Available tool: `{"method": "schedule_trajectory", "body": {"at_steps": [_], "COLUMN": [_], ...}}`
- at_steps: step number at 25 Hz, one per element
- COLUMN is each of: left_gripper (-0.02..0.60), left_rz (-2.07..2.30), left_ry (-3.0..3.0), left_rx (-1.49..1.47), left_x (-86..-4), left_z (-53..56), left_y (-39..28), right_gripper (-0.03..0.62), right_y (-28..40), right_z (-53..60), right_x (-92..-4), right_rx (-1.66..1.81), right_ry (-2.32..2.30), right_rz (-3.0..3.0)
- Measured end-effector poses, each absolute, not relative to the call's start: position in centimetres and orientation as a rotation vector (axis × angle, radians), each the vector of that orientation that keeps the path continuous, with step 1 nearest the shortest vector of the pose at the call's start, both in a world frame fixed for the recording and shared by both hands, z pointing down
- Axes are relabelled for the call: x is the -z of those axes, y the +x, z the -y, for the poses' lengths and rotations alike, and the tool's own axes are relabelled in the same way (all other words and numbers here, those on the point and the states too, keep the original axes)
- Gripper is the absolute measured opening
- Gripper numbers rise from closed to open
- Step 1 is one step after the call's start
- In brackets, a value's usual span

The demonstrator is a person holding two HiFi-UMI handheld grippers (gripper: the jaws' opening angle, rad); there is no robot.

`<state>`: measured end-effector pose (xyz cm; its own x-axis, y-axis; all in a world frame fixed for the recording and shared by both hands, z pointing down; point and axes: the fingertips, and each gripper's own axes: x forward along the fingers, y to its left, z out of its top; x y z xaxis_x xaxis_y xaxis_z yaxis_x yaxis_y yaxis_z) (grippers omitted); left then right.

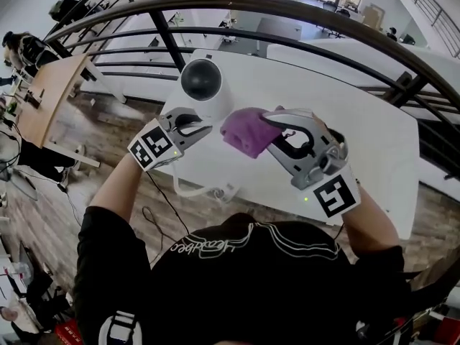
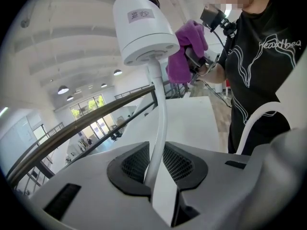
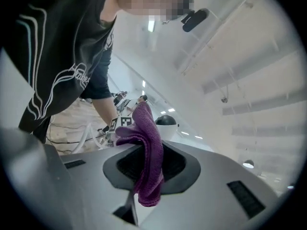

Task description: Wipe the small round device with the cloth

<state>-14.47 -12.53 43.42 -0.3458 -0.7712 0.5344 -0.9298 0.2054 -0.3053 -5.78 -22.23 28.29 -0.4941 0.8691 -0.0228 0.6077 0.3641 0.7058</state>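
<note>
The small round device (image 2: 144, 30) is seen as a short white cylinder capped by a glossy black dome, with a small grey label (image 2: 142, 14) stuck high on its side and a flat underside from which a slim white stalk (image 2: 160, 123) curves down. The device is carried clear of the white table (image 1: 345, 106), just above and ahead of the left gripper (image 1: 201, 124), whose jaws are drawn close together and closed on the stalk, so that the stalk is led from between the pads straight up to the device's base. A white cable (image 1: 188, 190) is seen looping below this gripper, near the table's edge. The purple cloth (image 1: 246, 131) is pinched in the right gripper (image 1: 272, 126), whose jaws are closed on it with only the cloth's thickness between them; a bunched fold is pushed out beyond the fingertips and a shorter end is left hanging beneath them. From the right gripper the device is found straight ahead, just past the bunched fold, with its black dome showing over the cloth. From the left gripper the cloth is found up and to the right, at the lower edge of the device's body; whether it is pressed on the casing or only held just beside it cannot be told. The two grippers are pointed toward each other, with the cloth between them
</note>
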Motion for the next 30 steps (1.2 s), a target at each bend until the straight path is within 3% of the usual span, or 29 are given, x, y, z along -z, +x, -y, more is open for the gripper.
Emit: {"method": "schedule_trajectory", "body": {"at_steps": [12,30], "left_gripper": [0.081,0.08], "left_rz": [2.192,2.151], "left_ry": [1.627,1.669], "left_rx": [-0.881,-0.875], "left_x": [-43.2,-43.4], "left_z": [13.0,12.8], "left_y": [-14.1,-14.3], "right_gripper": [0.066,0.066], "right_y": [-11.8,-14.8], "right_z": [24.0,20.2], "right_x": [-20.2,-21.2], "right_rx": [-0.213,0.113], "right_ry": [1.325,1.63], "right_rz": [-2.314,-2.204]}}
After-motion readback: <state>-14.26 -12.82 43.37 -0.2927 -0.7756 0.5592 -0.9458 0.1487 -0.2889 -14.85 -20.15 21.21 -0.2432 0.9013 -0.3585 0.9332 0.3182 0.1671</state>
